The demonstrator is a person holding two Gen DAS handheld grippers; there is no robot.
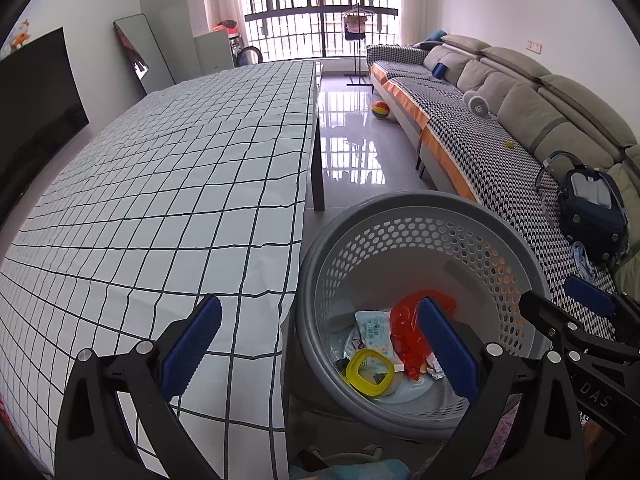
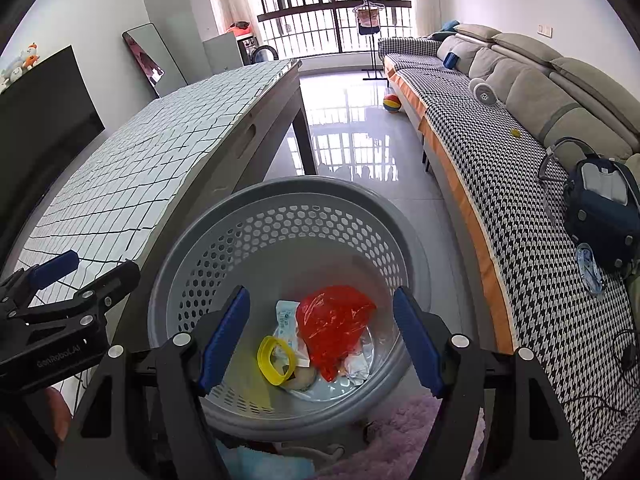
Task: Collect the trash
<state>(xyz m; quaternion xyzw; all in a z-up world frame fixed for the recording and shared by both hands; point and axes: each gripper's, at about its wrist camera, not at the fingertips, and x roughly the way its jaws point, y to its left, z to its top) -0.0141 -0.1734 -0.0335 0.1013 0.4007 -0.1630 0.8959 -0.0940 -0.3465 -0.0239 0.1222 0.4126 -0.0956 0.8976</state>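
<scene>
Down at 5 o'clock in the left wrist view, beside the table's near corner, stands the grey basket (image 1: pixel 420 236), and the trash already sits in its bottom: a crumpled red plastic bag (image 1: pixel 404 332), a white printed wrapper (image 1: pixel 374 328), a yellow ring-shaped lid (image 1: pixel 368 372) and some small foil or paper scraps under the bag that are too jumbled to name. By my reading the collecting is nearly or wholly done, since the checked tablecloth (image 1: pixel 160 184) shows no litter on any part that is in view; the nearest strip of table is hidden behind the fingers, so I cannot rule out a stray piece there.

The left gripper (image 1: pixel 316 352) has its jaws spread wide with nothing between them, 1 pad over the cloth and 1 over the basket mouth. The right gripper (image 2: pixel 320 340) hangs straight above the basket, at 6 o'clock in its own view, jaws parted about as wide as the pile below and gripping nothing.

The basket is smooth moulded plastic, round, with a broad rolled rim and honeycomb holes through the upper wall. The bag is thin, glossy and creased; the ring looks rigid and translucent; the wrapper is flat and slightly shiny. The cloth is pale with thin dark grid lines and soft wrinkles. The blue pads are ribbed rubber on black arms
</scene>
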